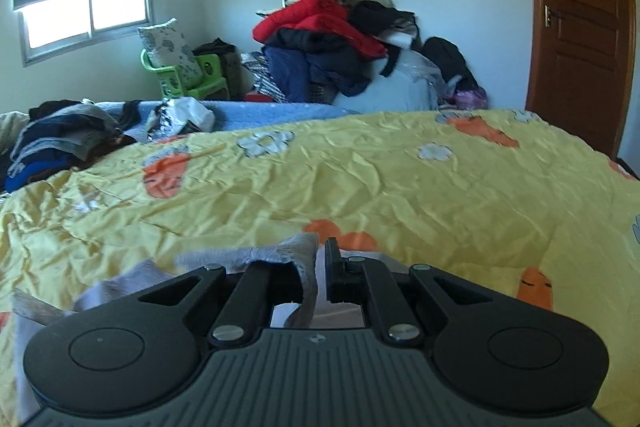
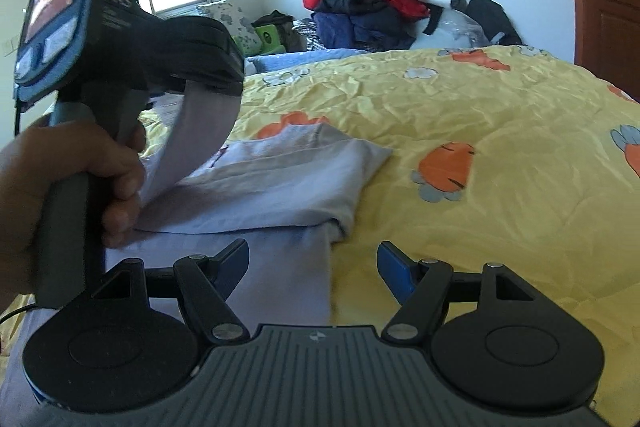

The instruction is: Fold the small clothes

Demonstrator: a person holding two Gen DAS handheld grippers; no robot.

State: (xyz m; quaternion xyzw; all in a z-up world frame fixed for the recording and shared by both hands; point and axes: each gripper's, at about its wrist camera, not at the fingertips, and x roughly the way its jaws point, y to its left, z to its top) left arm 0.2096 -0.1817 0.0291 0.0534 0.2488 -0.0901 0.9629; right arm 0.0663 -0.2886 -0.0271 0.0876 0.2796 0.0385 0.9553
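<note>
1. My left gripper (image 1: 318, 277) is clenched on a fold of the pale lavender garment (image 2: 280, 183); in the left wrist view the grey-lilac cloth runs up between the fingers, and in the right wrist view I see a strip of it arching up from the bed into that tool, which the left hand (image 2: 68, 187) grips by its handle.
2. My right gripper (image 2: 314, 267) is released, jaws spread wide, holding nothing, hovering over the garment's near edge.
3. The garment lies on the yellow carrot-print bedspread (image 2: 480, 107), toward its left side, already doubled over: a folded layer with a neat corner sits on top of a lower panel.
4. I judge the fold partly done. The lifted flap is not yet laid down and the near panel is unfolded.
5. Plenty is left: a heap of dark clothes (image 1: 64, 139) waits at the bed's far left.
</note>
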